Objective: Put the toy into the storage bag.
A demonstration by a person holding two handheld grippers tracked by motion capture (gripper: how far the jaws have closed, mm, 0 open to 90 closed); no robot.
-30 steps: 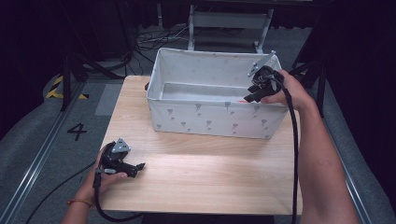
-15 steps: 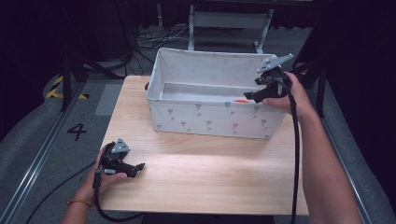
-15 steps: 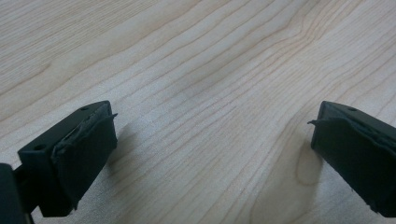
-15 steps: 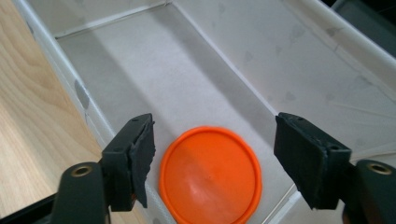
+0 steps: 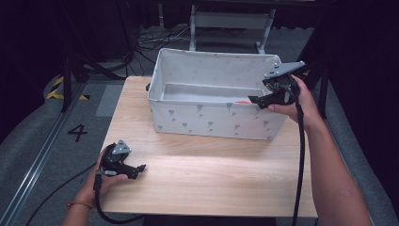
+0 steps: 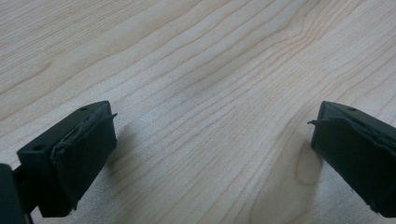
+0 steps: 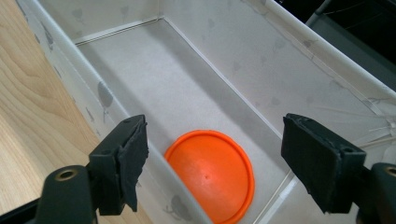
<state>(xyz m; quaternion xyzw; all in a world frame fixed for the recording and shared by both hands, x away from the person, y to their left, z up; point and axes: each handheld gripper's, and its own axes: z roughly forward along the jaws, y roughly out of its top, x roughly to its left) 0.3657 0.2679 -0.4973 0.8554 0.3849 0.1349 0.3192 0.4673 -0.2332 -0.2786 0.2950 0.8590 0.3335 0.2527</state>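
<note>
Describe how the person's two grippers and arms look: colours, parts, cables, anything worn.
Both the left gripper and the right gripper are black, each topped by a grey three-cornered plate and trailing a black cable. Their jaws are blocky, faced with dark, slightly frayed pads. The forearms are bare; the left wrist wears a thin orange band.

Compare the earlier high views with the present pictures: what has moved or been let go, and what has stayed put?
The right gripper lifted out of the fabric bin to its right-hand rim; its fingers have just been opening, nothing between them. The orange disc lies on the bin floor. The left gripper, bin and table stayed.
</note>
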